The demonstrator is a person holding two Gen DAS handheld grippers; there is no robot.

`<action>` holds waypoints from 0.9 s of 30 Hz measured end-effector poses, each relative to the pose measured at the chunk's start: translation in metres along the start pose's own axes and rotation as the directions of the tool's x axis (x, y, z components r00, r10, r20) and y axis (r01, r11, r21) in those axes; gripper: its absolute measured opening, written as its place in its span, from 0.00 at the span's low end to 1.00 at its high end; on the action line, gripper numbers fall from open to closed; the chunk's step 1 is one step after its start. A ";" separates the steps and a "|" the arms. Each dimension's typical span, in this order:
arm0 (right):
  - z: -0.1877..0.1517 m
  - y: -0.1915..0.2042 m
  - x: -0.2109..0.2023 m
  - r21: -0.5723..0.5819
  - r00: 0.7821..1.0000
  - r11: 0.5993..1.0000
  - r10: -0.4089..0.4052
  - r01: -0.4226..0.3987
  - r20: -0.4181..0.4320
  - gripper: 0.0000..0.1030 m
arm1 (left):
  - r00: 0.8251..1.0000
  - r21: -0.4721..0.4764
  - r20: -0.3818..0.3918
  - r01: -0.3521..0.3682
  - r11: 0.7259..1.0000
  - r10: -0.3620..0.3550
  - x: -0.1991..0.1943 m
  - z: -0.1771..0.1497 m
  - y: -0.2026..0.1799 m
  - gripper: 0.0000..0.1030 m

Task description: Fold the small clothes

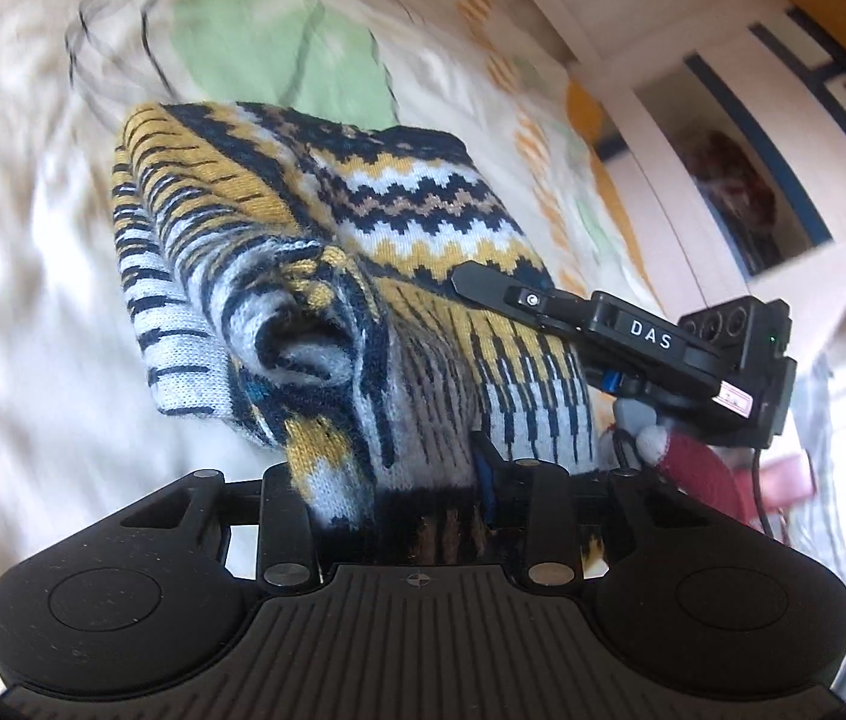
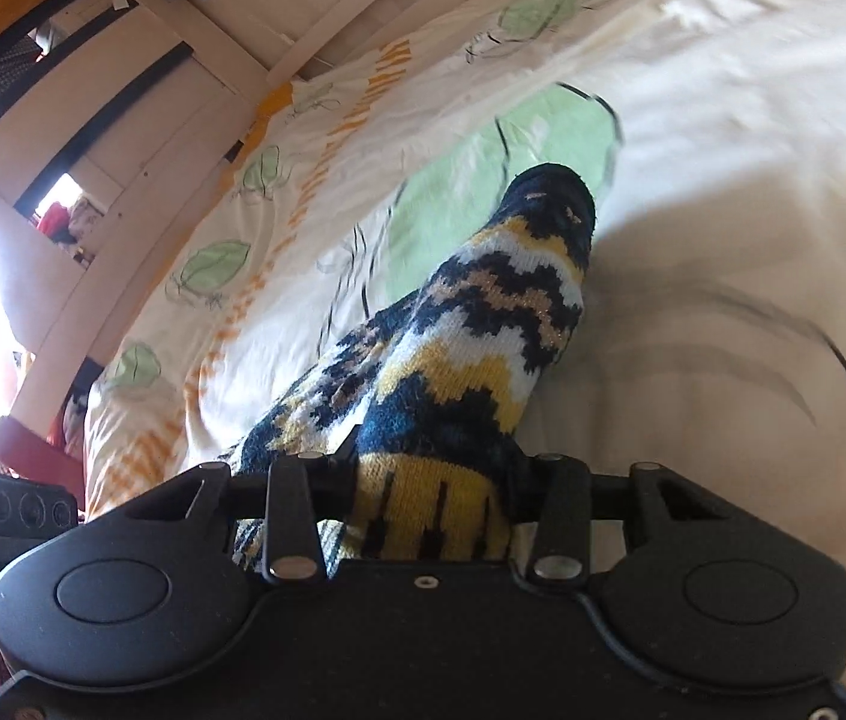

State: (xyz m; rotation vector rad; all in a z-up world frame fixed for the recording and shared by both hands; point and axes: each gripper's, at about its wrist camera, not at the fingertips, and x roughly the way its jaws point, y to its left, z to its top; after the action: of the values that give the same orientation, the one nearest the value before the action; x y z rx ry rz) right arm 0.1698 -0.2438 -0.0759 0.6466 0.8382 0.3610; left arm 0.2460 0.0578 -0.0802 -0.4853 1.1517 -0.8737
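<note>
Folding only partly done, judging by the lie of the knit: patterned sweater [image 1: 327, 252] lying bunched on the bedspread [image 1: 33, 276], one layer already doubled over along the far side, a rumpled fold standing up in the middle, edges not yet squared. Still needing, by the look of it, a flattening of that hump and at least one more fold before counting as finished. Left gripper [image 1: 417, 498] clenching a lower edge of the knit, fabric rising straight out from between its jaws and stretching away toward the bulk of the garment ahead. Right gripper [image 2: 429, 504] likewise grasping the same sweater [image 2: 483, 324], a yellow-and-navy band pinched between its jaws, the rest draping forward in a narrow tongue over the green leaf print [image 2: 483, 180] on the bedspread [image 2: 723, 240]. Seen from the left wrist, right gripper [image 1: 483, 285] reaching in from the right side, its finger tip lying against the zigzag panel, close beside the left one. Both holds sitting on the near side of the garment, the far folded part resting on the bed well ahead of the jaws. White bed frame [image 2: 141, 138] standing beyond the bedspread's edge. Blurring at the borders of both views, so finer creases not readable.
</note>
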 end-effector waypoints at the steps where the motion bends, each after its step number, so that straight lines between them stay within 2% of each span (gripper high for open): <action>1: -0.007 0.001 -0.008 0.006 1.000 1.000 -0.004 0.004 0.000 0.51 | 1.000 -0.006 -0.011 0.007 1.000 -0.008 -0.001 -0.008 0.000 0.34; 6: -0.048 0.003 -0.039 0.017 0.999 0.999 -0.032 0.032 -0.013 0.53 | 0.999 -0.010 -0.050 -0.010 1.000 0.009 -0.002 -0.039 -0.001 0.34; 8: -0.060 0.002 -0.047 0.009 0.998 0.998 -0.058 0.058 0.005 0.57 | 0.996 0.008 -0.053 -0.066 0.998 0.067 -0.002 -0.044 -0.003 0.34; 10: -0.069 0.001 -0.054 -0.007 0.995 0.995 -0.097 0.097 0.026 0.62 | 0.987 0.048 -0.025 -0.157 0.986 0.158 -0.004 -0.042 -0.003 0.39; 13: -0.080 0.001 -0.064 -0.003 0.991 0.992 -0.124 0.125 0.055 0.68 | 0.975 0.024 0.016 -0.223 0.975 0.222 -0.010 -0.035 -0.002 0.44; 17: -0.093 -0.002 -0.075 -0.008 0.987 0.989 -0.146 0.147 0.070 0.73 | 0.935 0.077 0.092 -0.349 0.934 0.342 -0.026 -0.034 -0.014 0.45; 20: -0.100 -0.004 -0.085 -0.001 0.986 0.989 -0.145 0.146 0.086 0.74 | 0.903 0.132 0.177 -0.416 0.900 0.391 -0.045 -0.037 -0.029 0.45; 25: -0.103 0.006 -0.101 -0.046 0.980 0.987 -0.147 0.154 0.135 0.74 | 0.858 0.214 0.333 -0.472 0.855 0.390 -0.075 -0.045 -0.065 0.45; 27: -0.103 0.009 -0.104 -0.062 0.978 0.986 -0.146 0.157 0.146 0.74 | 0.849 0.255 0.383 -0.477 0.841 0.365 -0.071 -0.039 -0.077 0.45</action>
State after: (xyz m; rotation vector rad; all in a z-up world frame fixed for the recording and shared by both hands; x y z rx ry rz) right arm 0.0239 -0.2525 -0.0618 0.5302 0.7303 0.2040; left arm 0.1727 0.0730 0.0035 -0.0639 0.7401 -0.5557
